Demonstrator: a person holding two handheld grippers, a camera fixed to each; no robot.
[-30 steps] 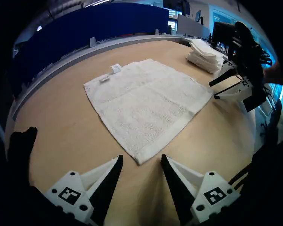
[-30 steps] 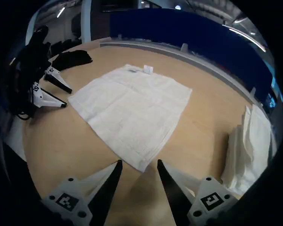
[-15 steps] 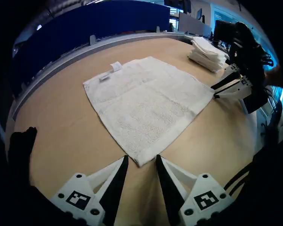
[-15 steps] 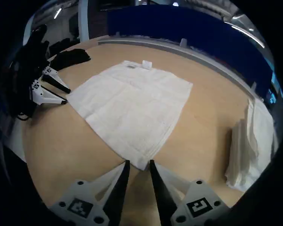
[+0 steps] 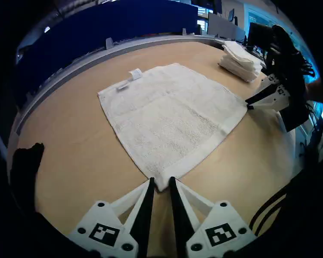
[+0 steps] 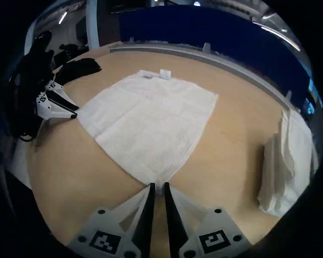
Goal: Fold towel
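Note:
A white towel [image 5: 174,116] lies spread flat on the wooden table [image 5: 75,129], its tag at the far edge. In the left gripper view, my left gripper [image 5: 160,185] is shut on the towel's near corner. In the right gripper view, my right gripper [image 6: 158,189] pinches the towel [image 6: 148,124] at another near corner. The right gripper [image 5: 253,102] also appears at the towel's right corner in the left gripper view. The left gripper [image 6: 73,114] sits at the towel's left corner in the right gripper view.
A stack of folded white towels [image 5: 241,62] [image 6: 288,163] rests on the table beyond the right gripper. A dark cloth [image 6: 77,69] lies at the table's far left in the right gripper view. A blue partition [image 5: 118,26] runs behind the table edge.
Both grippers have moved forward onto the towel's corners and their jaws have closed from wide open to pinching the cloth.

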